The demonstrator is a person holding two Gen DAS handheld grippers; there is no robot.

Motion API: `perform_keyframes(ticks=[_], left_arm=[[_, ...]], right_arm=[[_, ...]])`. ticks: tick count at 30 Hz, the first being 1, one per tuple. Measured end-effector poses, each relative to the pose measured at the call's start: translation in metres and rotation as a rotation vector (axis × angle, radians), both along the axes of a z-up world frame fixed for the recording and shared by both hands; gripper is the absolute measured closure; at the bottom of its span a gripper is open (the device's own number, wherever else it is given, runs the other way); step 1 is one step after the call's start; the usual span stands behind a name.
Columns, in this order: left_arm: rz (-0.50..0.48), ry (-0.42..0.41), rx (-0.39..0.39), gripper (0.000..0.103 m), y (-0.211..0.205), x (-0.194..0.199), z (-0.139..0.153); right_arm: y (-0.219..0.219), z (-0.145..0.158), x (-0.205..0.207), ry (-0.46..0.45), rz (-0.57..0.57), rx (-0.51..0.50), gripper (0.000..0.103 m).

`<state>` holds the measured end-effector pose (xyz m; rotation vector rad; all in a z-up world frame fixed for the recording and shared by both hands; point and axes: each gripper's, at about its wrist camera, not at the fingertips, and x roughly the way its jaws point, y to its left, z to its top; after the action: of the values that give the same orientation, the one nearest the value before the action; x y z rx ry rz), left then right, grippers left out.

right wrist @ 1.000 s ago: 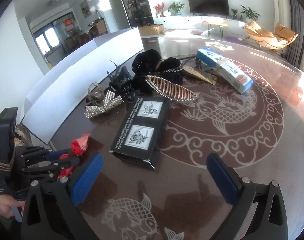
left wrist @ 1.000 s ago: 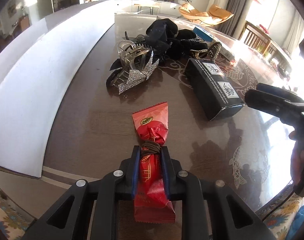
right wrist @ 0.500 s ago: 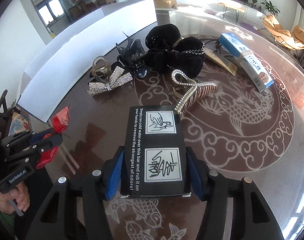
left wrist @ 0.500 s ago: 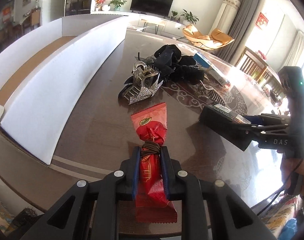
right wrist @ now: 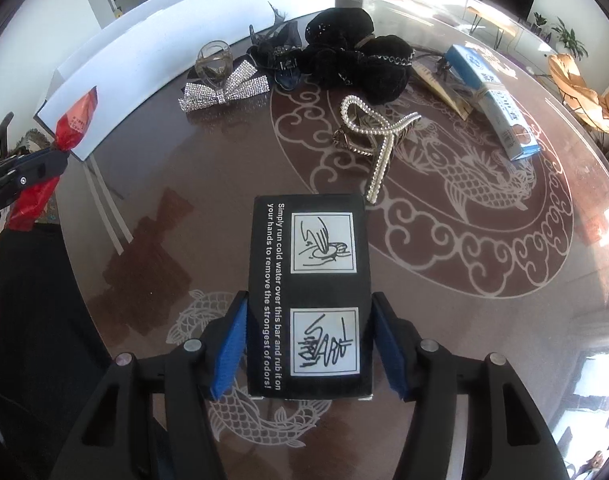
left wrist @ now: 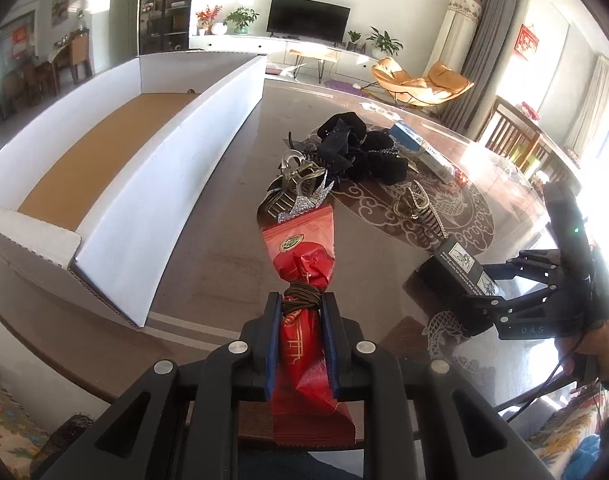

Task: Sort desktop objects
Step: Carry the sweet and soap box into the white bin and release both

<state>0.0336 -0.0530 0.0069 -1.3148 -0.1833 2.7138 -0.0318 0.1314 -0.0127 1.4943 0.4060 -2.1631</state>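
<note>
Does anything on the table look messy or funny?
Yes. The hair accessories lie jumbled in a pile near the white cardboard box, and the pearl clip lies apart by itself. The red wrapper in the left gripper is crinkled. Nothing looks spilled or broken.

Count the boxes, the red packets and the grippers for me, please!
Boxes: 3 (black box, blue box, white box)
Red packets: 1 (red packet)
Grippers: 2 (left gripper, right gripper)
Total: 6
</note>
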Motion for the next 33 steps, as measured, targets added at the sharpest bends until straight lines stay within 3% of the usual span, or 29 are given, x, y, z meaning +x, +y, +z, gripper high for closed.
perform_keyframes(ticks=[7, 8, 9, 14, 19, 23, 27, 30, 33], left_arm=[[-0.006, 0.013, -0.045, 0.084, 0.006, 0.006, 0.004], [-0.004, 0.014, -0.048, 0.084, 0.005, 0.008, 0.006], [-0.002, 0.015, -0.052, 0.084, 0.005, 0.007, 0.007], [-0.006, 0.009, 0.002, 0.084, -0.006, 0.007, 0.020], [0.038, 0.047, 0.082, 0.084, -0.052, -0.012, 0.061], [0.140, 0.068, 0.082, 0.084, -0.114, -0.049, 0.087], [0.277, 0.018, 0.037, 0.084, -0.177, -0.092, 0.079], [0.354, -0.038, -0.003, 0.084, -0.212, -0.112, 0.059], [0.403, -0.089, -0.067, 0.084, -0.230, -0.122, 0.035]], right_arm=[[-0.010, -0.013, -0.012, -0.028, 0.032, 0.040, 0.032], [-0.011, -0.013, -0.012, -0.023, 0.040, 0.053, 0.034], [-0.010, -0.011, -0.011, -0.019, 0.043, 0.046, 0.044], [-0.004, 0.006, -0.016, -0.073, -0.002, -0.106, 0.044], [-0.030, 0.065, -0.040, -0.051, -0.004, -0.286, 0.044], [-0.098, 0.115, -0.072, 0.015, 0.065, -0.374, 0.044], [-0.197, 0.146, -0.098, 0.091, 0.155, -0.425, 0.044], [-0.270, 0.141, -0.113, 0.126, 0.213, -0.412, 0.044], [-0.325, 0.115, -0.115, 0.148, 0.259, -0.326, 0.044]])
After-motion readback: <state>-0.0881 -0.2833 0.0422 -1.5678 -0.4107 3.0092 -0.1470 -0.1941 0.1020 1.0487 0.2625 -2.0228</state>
